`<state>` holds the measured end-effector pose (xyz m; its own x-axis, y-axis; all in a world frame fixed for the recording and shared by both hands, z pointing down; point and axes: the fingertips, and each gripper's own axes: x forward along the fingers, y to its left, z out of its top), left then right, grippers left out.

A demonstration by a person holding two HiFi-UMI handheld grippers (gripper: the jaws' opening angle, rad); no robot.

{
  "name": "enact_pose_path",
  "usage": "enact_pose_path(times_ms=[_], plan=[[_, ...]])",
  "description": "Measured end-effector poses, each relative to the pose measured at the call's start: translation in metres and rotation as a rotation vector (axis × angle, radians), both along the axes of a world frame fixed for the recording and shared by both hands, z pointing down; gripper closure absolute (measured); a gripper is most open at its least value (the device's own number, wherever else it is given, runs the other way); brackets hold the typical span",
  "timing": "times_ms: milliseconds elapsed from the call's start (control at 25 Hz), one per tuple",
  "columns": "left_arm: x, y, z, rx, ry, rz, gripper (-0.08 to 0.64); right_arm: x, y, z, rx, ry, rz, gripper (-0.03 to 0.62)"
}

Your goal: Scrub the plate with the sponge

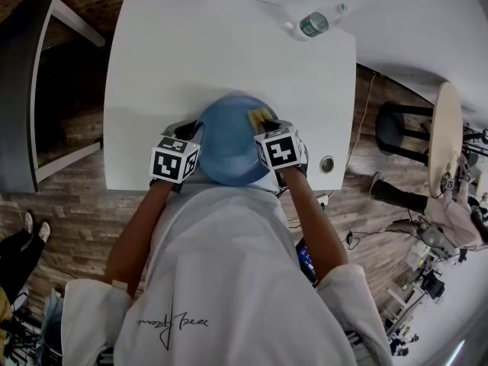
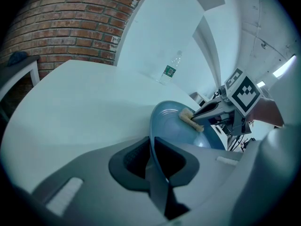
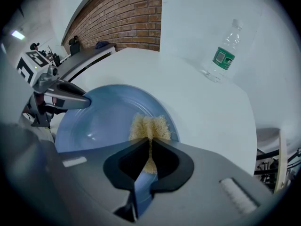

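A blue plate (image 1: 229, 145) is held above the near part of the white table (image 1: 152, 67). My left gripper (image 1: 185, 145) is shut on the plate's left rim (image 2: 151, 140), which runs between its pads. My right gripper (image 1: 268, 132) is shut on a yellow sponge (image 3: 149, 128) that is pinched into a fold and pressed on the plate (image 3: 108, 119) near its right rim. In the left gripper view the sponge (image 2: 189, 118) rests on the plate's far side under the right gripper's fingers (image 2: 214, 111).
A plastic water bottle (image 1: 314, 23) with a green label lies at the table's far right corner. There is a round hole (image 1: 326, 163) near the table's front right edge. A stool (image 1: 400, 124) and a round side table (image 1: 446, 132) stand to the right. A brick wall is at the left.
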<state>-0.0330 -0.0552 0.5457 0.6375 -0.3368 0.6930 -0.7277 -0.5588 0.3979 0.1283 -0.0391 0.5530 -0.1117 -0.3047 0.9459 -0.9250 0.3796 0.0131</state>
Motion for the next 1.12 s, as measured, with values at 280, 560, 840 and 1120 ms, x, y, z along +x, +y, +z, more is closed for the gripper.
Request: enact_pose_path(times_ms=[280,560,840,1120], plan=[[0.000,0.000,0.001,0.002,-0.002,0.000,0.515,-0.003,-0.005,0.000,0.008,0.013,-0.018,0.572],[0.000,-0.001,0.000,0.003,-0.001,-0.001,0.515,-0.006,-0.010,-0.001,0.010,0.017,-0.043,0.574],[-0.002,0.001,0.001,0.004,0.000,0.000,0.515,-0.013,-0.013,-0.001,0.007,0.026,-0.079,0.574],[-0.002,0.001,0.002,0.002,0.000,-0.001,0.515,-0.018,-0.018,0.000,0.011,0.027,-0.095,0.574]])
